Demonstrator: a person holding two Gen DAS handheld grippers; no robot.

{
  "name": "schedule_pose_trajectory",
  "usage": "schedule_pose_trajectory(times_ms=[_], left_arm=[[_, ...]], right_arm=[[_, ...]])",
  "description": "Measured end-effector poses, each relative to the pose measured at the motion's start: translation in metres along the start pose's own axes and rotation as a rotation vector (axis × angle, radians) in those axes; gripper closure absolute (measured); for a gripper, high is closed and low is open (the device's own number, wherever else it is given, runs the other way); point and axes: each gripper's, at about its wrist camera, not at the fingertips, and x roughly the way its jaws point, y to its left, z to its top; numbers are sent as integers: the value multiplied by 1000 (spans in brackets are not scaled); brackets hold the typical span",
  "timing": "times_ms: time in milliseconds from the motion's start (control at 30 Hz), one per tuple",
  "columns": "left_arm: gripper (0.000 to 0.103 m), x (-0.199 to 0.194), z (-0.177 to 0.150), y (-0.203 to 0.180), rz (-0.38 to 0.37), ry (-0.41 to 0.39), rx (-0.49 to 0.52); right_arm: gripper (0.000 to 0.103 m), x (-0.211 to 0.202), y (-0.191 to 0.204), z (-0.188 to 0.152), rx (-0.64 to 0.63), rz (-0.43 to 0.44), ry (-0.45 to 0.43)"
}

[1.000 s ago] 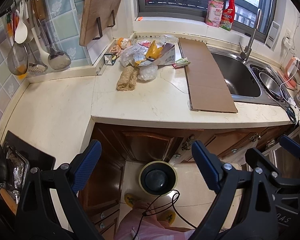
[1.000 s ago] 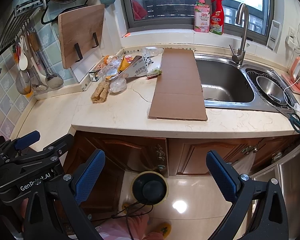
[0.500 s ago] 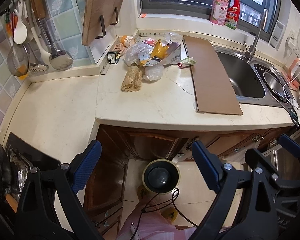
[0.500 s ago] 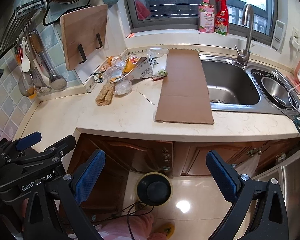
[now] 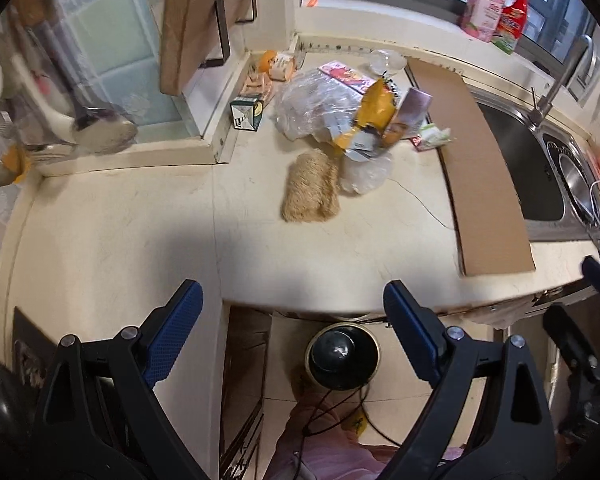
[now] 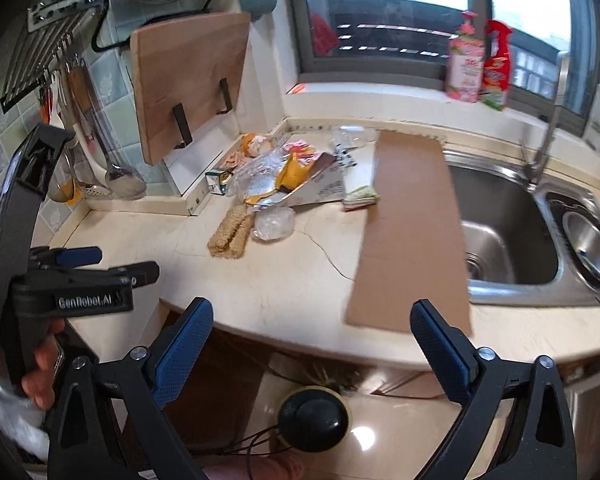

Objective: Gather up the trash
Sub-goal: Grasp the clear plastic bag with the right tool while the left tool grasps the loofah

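A pile of trash (image 5: 352,120) lies at the back of the cream counter: clear plastic bags, a yellow wrapper, printed cartons; it also shows in the right wrist view (image 6: 288,178). A tan fibrous scrubber (image 5: 310,192) lies just in front of it. A long brown cardboard sheet (image 5: 476,168) lies beside the sink, also in the right wrist view (image 6: 410,232). My left gripper (image 5: 292,328) is open and empty at the counter's front edge. My right gripper (image 6: 312,340) is open and empty, short of the cardboard. The left gripper's side (image 6: 80,280) shows in the right wrist view.
A steel sink (image 6: 504,232) with a tap is at the right. A wooden cutting board (image 6: 188,84) and hanging utensils (image 6: 112,168) are on the left wall. Bottles (image 6: 480,64) stand on the windowsill. A round bin (image 6: 314,420) stands on the floor below.
Both grippers have moved forward and closer to the counter; the trash pile and cardboard look larger. Both stay open. Nothing on the counter has moved.
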Motion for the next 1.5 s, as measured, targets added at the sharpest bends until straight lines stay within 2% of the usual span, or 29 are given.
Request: schedule_pose_trajectory(times_ms=[133,333,367,433,600,800,900,967,1033,1100,1300,1500], left_arm=[[12,35,26,16,-20,18,-5],[12,98,54,28,-122,87,-41],[12,108,58,30,-140,99,-54],[12,127,65,33,-161,113,-71],[13,160,75,36,-179,138,-84],[16,181,80,44,-177,155,-80],[16,188,83,51,-210,169,-97],[16,191,86,54,-222,167,-97],[16,190,87,54,-233,165,-94],[16,193,91,55,-250,165,-91],[16,208,100,41,-273,186,-98],[16,226,108,22,-234,196,-72]], right_arm=[[18,56,0,24,-9,39,68],[20,143,-2,50,41,115,135],[21,151,-5,43,53,129,143],[23,181,-5,51,85,166,165],[28,234,1,60,125,186,186],[28,287,1,74,214,236,223],[30,305,2,77,227,227,235],[39,319,3,79,237,232,247],[66,331,4,80,248,265,268],[68,333,5,78,257,279,269],[70,321,-4,75,287,227,241],[70,297,-10,57,301,192,245]])
